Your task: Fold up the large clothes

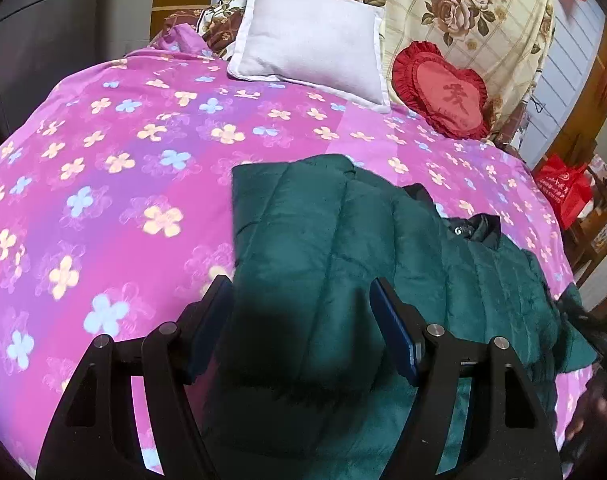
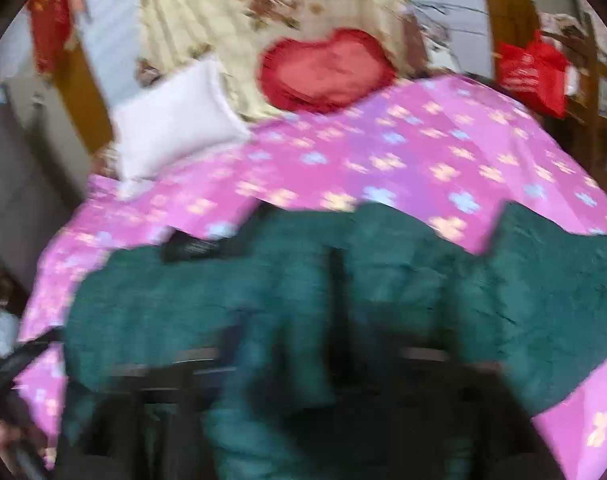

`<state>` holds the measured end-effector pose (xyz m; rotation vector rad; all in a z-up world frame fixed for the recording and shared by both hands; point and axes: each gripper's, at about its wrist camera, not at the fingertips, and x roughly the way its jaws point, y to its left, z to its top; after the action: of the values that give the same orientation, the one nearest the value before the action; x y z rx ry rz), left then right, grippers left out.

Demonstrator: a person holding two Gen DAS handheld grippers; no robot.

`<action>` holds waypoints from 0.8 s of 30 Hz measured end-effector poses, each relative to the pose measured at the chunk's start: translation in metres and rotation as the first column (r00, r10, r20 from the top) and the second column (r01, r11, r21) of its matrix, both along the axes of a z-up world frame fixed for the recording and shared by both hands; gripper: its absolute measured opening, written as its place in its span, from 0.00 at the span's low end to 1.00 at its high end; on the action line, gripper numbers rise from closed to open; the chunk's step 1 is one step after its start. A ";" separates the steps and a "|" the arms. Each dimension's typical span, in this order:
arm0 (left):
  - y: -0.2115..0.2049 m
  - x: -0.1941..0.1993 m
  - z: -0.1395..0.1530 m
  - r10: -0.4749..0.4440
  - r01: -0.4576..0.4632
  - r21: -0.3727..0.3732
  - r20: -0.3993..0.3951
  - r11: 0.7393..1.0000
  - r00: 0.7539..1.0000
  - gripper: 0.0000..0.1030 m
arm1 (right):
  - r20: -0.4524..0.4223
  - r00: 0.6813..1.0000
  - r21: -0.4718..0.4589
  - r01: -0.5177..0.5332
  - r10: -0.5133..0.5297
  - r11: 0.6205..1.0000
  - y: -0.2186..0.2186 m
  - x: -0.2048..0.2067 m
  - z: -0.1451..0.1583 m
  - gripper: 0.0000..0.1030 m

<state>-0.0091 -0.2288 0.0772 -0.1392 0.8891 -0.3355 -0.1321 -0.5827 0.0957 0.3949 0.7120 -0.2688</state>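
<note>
From the left wrist view, the dark green quilted jacket (image 1: 343, 248) lies on the pink flowered bedspread (image 1: 103, 184), toward the bed's right edge and near its foot. A folded panel runs lengthwise up the bed toward the white pillow (image 1: 311, 40) and the red heart cushion (image 1: 443, 92) at the head, with the dark collar (image 1: 475, 228) pointing to the right edge. The left gripper (image 1: 299, 304) straddles that folded panel, its blue-padded jaws spread either side of the cloth without pinching it. The right wrist view is badly blurred: the jacket (image 2: 383, 280) spreads crosswise over the near part of the bedspread (image 2: 423, 152), its collar (image 2: 195, 248) at the left. The right gripper (image 2: 311, 360) is a dark smear low in the view; its jaws stand wide apart over the fabric.
</note>
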 end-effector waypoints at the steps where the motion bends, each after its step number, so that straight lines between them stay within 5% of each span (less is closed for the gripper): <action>1: -0.005 0.003 -0.001 0.003 -0.003 0.002 0.004 1.000 1.000 0.69 | 0.036 0.999 -0.009 -0.031 0.032 0.999 0.011 0.003 0.007 0.92; 4: -0.022 0.013 -0.008 0.000 0.000 0.039 -0.002 0.999 1.000 0.69 | -0.021 0.989 -0.077 -0.145 0.144 0.986 0.050 0.031 0.006 0.91; 7: -0.040 0.019 -0.017 -0.009 0.007 0.112 0.010 0.994 1.000 0.71 | -0.099 0.973 -0.060 -0.217 0.210 0.974 0.076 0.058 -0.019 0.72; 13: -0.055 0.025 -0.031 -0.029 0.028 0.160 0.004 0.987 1.000 0.79 | -0.192 0.978 -0.082 -0.095 0.078 0.992 0.049 0.097 -0.067 0.71; 17: -0.057 0.025 -0.034 -0.031 0.030 0.173 0.003 0.984 1.000 0.79 | -0.215 0.973 -0.073 -0.100 0.082 0.992 0.044 0.098 -0.057 0.71; 24: -0.058 0.024 -0.034 -0.032 0.030 0.177 0.006 0.984 0.999 0.81 | -0.126 0.985 -0.137 -0.136 0.119 0.981 0.058 0.042 -0.020 0.71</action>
<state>0.0154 -0.2867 0.0430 0.0404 0.9088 -0.2845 -0.0904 -0.5247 0.0755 0.1947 0.8243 -0.2222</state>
